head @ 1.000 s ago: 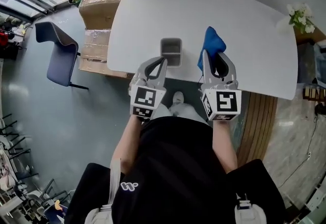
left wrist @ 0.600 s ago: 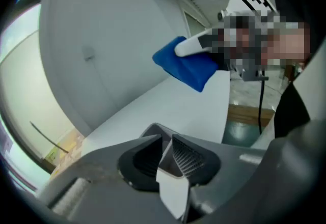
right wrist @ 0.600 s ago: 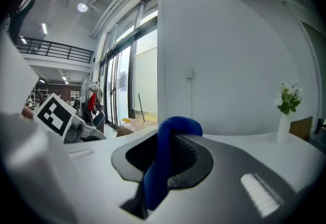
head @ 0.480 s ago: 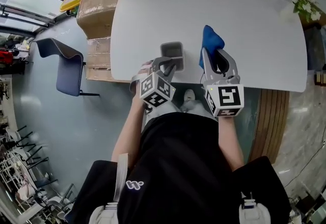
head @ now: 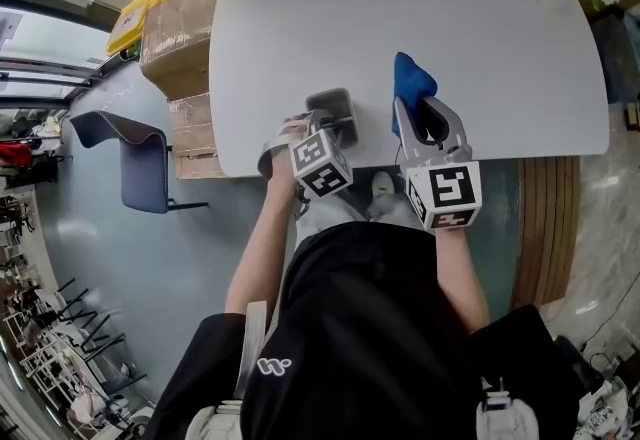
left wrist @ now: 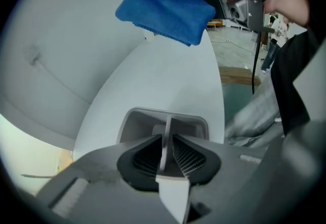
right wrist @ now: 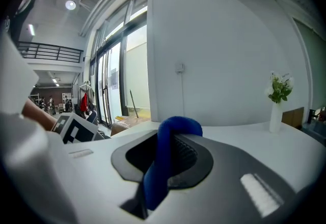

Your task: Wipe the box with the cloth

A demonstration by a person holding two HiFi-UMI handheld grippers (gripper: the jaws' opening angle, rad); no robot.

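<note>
The left gripper (left wrist: 165,142) had swung in and clamped the small grey plastic box (left wrist: 136,118) by a wall, likely steadying it for wiping; the right gripper (right wrist: 162,167) kept the blue cloth (head: 411,82) clamped.

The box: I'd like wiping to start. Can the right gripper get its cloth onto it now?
Probably yes. The right gripper, shut on the cloth, is beside the box with only bare table between. The left gripper grips the box only at its near side.
</note>
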